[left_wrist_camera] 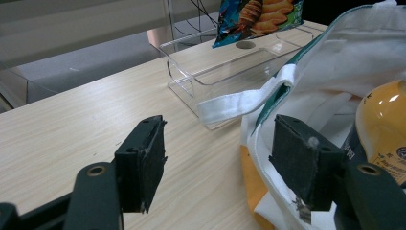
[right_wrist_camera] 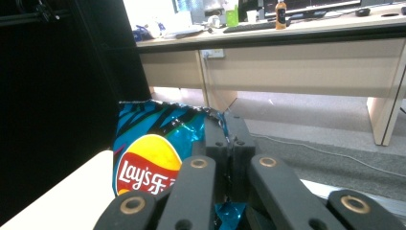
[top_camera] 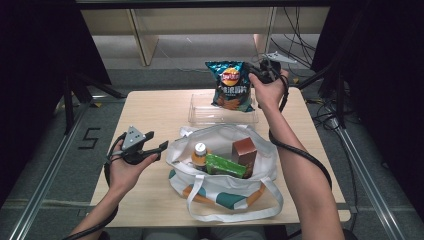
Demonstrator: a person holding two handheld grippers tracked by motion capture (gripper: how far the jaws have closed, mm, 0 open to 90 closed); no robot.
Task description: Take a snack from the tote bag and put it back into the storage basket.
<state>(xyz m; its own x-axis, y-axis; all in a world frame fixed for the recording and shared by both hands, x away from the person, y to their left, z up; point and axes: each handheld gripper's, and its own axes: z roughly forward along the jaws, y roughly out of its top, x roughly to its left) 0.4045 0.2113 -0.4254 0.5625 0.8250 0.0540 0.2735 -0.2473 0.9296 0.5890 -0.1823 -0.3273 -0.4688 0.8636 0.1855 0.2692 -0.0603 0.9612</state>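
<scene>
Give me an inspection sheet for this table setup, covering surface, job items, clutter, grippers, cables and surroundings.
Surface: light wooden table, bare at left.
Job's things: blue Lay's crisp bag held up over the clear plastic tray; white cloth tote bag holds an orange bottle, a green packet and a brown box.
Clutter: nothing seen.
Grippers: right gripper shut on the crisp bag's top edge; left gripper open beside the tote, holding nothing.
Cables: black cable trails along the right forearm; loose wires on the floor.
Surroundings: pale desks beyond, dark curtains at the sides.
</scene>
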